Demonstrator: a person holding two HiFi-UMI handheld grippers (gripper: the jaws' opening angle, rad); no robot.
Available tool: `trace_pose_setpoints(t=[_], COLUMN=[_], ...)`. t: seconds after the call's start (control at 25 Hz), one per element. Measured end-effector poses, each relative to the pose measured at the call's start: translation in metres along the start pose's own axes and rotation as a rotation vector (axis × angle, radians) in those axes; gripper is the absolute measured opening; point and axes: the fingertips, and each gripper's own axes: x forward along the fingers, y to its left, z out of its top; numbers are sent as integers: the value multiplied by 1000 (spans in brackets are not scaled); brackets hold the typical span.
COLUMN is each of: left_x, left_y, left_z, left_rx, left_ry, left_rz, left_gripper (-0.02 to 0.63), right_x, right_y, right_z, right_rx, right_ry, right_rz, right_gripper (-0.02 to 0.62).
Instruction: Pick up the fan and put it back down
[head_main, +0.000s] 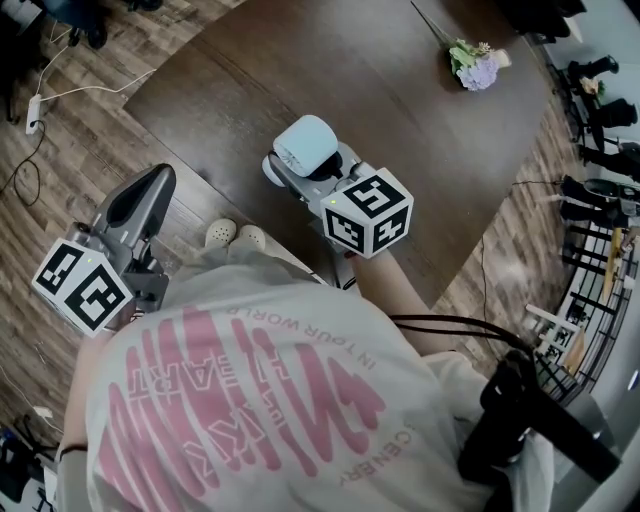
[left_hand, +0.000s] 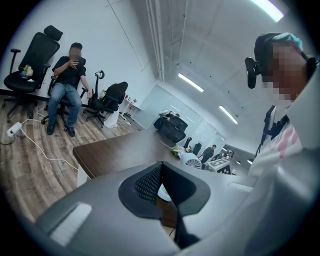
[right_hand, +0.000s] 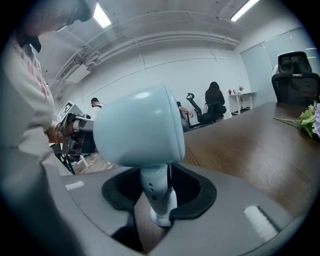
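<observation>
Right tongs (right_hand: 161, 212) clamp the fan (right_hand: 137, 125) by its stem, upright (head on top), near the surface's (right_hand: 250, 145) near edge; left tongs (left_hand: 161, 192) together.

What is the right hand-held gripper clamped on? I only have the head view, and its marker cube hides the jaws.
Observer: In the right gripper view, the right hand-held gripper is closed low on the slim handle of the pale-blue fan.
Operator: Is the left one carrying anything?
Observer: No. The left gripper view shows the left hand-held gripper with its jaws together and nothing between them.
Operator: Is anyone near the work area?
Observer: Yes. In the left gripper view a person sits well beyond the corner of the table.
</observation>
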Motion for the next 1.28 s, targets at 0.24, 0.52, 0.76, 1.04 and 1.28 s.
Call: trace_pose_setpoints(t=[0.24, 0.52, 0.76, 1.04, 1.28], left_x=[-1, 2, 4, 4, 4], left_y=[-3, -1, -2, -4, -4], left_z=[2, 4, -1, -2, -1], left_rx=[-4, -10, -14, -12, -10], left_ry=[-3, -6, 1, 9, 7], left_rz=[3, 5, 5, 1, 1], left_gripper=[20, 20, 20, 20, 20], right_x=[-3, -2, -3, -4, -5], right_y=[3, 4, 5, 8, 10], right_z=[-1, -1, -6, -8, -10], right_rx=[-19, -36, -59, -84, -99], right_ry=[15, 22, 31, 39, 39], right_rz=[4, 7, 10, 11, 7], right_gripper=[152, 152, 153, 153, 155])
